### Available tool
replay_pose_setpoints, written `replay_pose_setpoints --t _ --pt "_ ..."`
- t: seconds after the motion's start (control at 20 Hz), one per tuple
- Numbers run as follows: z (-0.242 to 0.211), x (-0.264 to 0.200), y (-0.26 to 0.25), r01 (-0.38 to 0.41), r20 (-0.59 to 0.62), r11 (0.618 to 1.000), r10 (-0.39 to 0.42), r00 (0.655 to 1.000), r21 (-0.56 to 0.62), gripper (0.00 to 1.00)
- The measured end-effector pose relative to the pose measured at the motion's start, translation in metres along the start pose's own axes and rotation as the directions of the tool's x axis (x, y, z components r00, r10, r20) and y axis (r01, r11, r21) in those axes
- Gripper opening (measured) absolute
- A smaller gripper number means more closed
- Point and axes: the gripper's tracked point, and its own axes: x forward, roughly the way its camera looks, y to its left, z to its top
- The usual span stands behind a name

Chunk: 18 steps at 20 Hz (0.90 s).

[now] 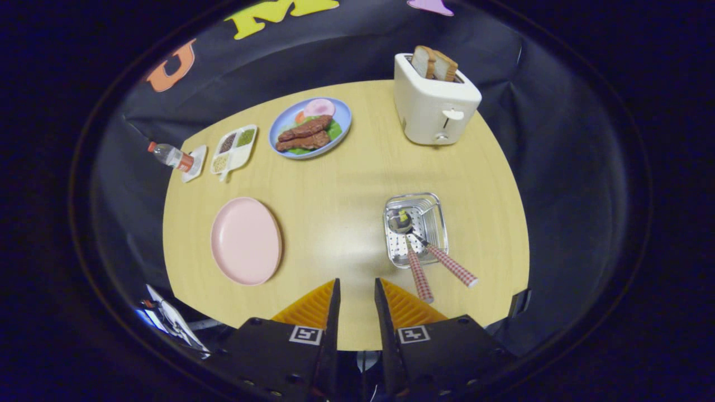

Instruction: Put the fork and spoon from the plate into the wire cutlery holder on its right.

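Note:
A pink plate (246,240) lies bare on the wooden table, ahead and left of the fingers. To its right stands the wire cutlery holder (416,229). Inside it rest a spoon (410,245) and a fork (444,259), both with red-checked handles that stick out over the holder's near rim toward me. My gripper (356,287) hovers well above the table's near edge, between plate and holder. Its fingers stand a small gap apart with nothing between them.
A white toaster (434,103) with two bread slices stands at the far right. A blue plate of food (310,128) sits at the back centre, a divided white dish (234,148) and a small bottle (170,156) to its left. Table edges drop off all round.

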Motion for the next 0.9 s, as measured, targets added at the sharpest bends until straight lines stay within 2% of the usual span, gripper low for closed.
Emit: replay_pose_setpoints --t 0.2,0.3,0.35,0.5,0.75,0.9 --pt "0.009 -0.017 0.016 0.044 0.154 0.998 -0.038 0.987 -0.035 0.45" --pt "0.018 -0.029 0.025 0.071 0.254 0.995 -0.051 0.966 -0.071 0.48" --pt "0.022 -0.035 0.028 0.087 0.308 0.992 -0.056 0.950 -0.086 0.55" --pt "0.029 -0.062 0.045 0.122 0.457 0.986 -0.056 0.888 -0.116 0.75" --pt "0.030 -0.111 0.085 0.098 0.639 0.989 -0.004 0.769 -0.111 0.82" --pt "0.021 -0.143 0.093 0.095 0.710 0.993 -0.020 0.704 -0.066 0.95"
